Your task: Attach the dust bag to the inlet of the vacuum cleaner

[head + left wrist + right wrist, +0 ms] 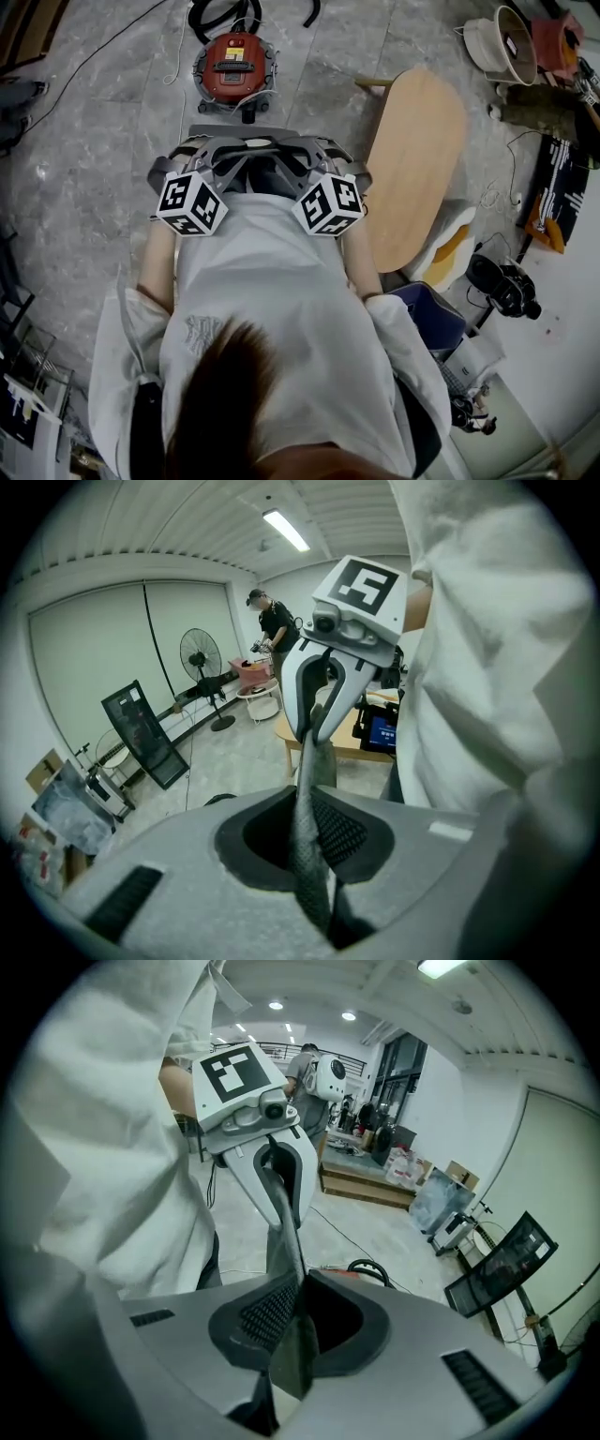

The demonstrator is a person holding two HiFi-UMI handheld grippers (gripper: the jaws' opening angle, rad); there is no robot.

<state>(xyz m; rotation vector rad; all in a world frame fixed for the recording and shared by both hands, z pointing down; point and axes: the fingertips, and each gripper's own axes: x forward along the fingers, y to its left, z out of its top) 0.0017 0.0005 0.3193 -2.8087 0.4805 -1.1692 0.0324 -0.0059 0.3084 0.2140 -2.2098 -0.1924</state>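
The red vacuum cleaner (234, 64) stands on the floor ahead of me with its black hose (220, 14) behind it. At waist height I hold the grey dust bag (265, 176) between both grippers, which face each other. In the left gripper view the bag (314, 789) shows edge-on as a thin mesh strip, running from my left gripper (314, 860) up to the right gripper (317, 731). My right gripper (295, 1330) is closed on the same sheet (286, 1232), and the left gripper (284, 1206) pinches its far end. The bag's opening is hidden.
A wooden oval table (417, 159) is close on my right, with a blue box (427, 314) and a black camera bag (502, 281) beside it. Cables trail across the stone floor (94, 122). A standing fan (199, 658), a black rack (145, 733) and a person (275, 625) are farther off.
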